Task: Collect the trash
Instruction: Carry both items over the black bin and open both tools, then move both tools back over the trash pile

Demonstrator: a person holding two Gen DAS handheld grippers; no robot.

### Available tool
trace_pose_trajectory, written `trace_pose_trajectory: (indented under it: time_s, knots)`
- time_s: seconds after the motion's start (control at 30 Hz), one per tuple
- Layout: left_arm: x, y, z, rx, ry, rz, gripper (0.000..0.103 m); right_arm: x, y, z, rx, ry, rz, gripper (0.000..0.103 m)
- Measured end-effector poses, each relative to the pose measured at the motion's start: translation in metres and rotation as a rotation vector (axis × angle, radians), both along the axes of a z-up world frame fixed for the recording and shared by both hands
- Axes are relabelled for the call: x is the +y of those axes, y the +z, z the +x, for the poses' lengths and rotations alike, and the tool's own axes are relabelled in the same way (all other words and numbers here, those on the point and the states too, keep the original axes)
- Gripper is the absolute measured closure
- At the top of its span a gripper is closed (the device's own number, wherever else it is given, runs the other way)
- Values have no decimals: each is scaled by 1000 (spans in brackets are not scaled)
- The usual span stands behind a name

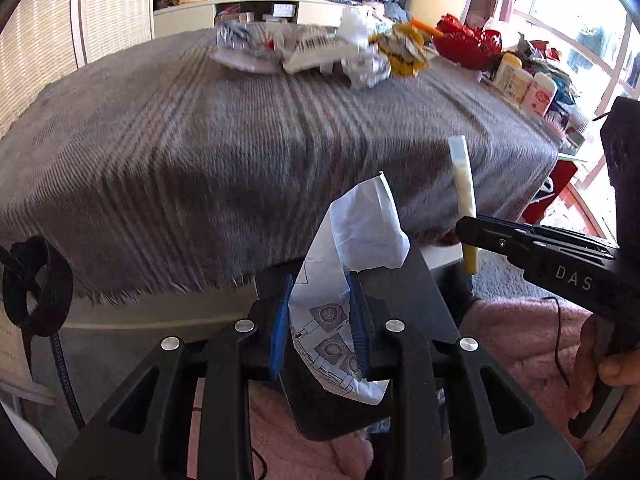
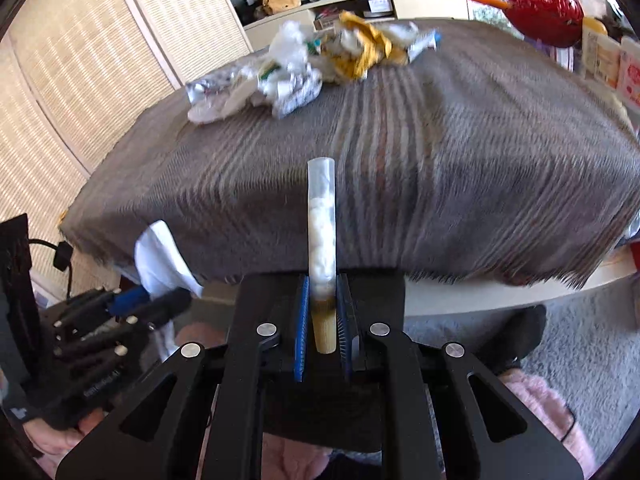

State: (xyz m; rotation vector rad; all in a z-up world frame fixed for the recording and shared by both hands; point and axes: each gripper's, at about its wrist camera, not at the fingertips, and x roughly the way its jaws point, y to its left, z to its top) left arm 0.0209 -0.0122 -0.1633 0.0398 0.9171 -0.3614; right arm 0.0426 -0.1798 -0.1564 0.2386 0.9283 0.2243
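The left gripper (image 1: 320, 312) is matt black plastic with blue ribbed rubber pads (image 1: 278, 332) and bright metal rivets; it pinches a thin, creased printed paper sheet (image 1: 352, 240). The right gripper (image 2: 323, 320), of the same make, clamps a translucent plastic tube (image 2: 321, 224) — cloudy, smooth, with fluffy white stuffing inside. Toward twelve o'clock lies a coarse woven grey blanket (image 1: 200, 152) with a frayed, fringed edge. On it — crumpled trash (image 1: 320, 52): shiny foil, glossy yellow wrapper, white paper. Fuzzy pink fleece (image 1: 520, 332) shows at five o'clock.
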Motion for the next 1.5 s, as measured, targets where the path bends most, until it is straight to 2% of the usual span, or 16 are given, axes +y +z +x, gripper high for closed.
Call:
trace_pose_trajectory:
  time_s: [0.2,0.37,0.5,0.6,0.63,0.67,0.73,0.8,0.87,0.97,1.03,1.2,1.33,1.5]
  knots:
    - [-8,-36,-4,65,0,29,77,10,-22,-4,40,15,-16,88]
    - [-13,-52,-6,87,-5,48,77,16,-36,-2,80,30,-22,87]
    - [-17,-61,-3,117,-7,72,74,15,-41,-3,87,22,-14,85]
    - [-22,-65,-1,116,-3,98,66,14,-41,-3,86,12,-10,82]
    - [-23,-64,-1,115,-2,97,63,12,-41,-2,87,8,-9,73]
    - [-23,-63,-1,113,-3,97,61,10,-41,-2,85,2,-9,56]
    - [-23,-59,0,105,-4,97,51,10,-37,-3,71,-12,-15,43]
    - [-20,-52,1,94,0,92,45,6,-32,-3,57,-28,-6,35]
    - [-17,-46,4,83,8,84,39,-4,-25,-4,43,-52,18,16]
    - [-10,-33,9,62,20,67,22,-20,-8,-1,22,-79,47,4]
    - [-5,-24,10,41,27,66,8,-25,1,0,10,-100,49,3]
    - [11,0,8,0,50,65,8,-34,22,6,-8,-94,72,3]
    - [20,25,11,-61,75,56,8,-35,43,14,-48,-105,16,3]
    - [23,54,25,-122,90,48,8,-43,68,31,-103,-140,9,3]
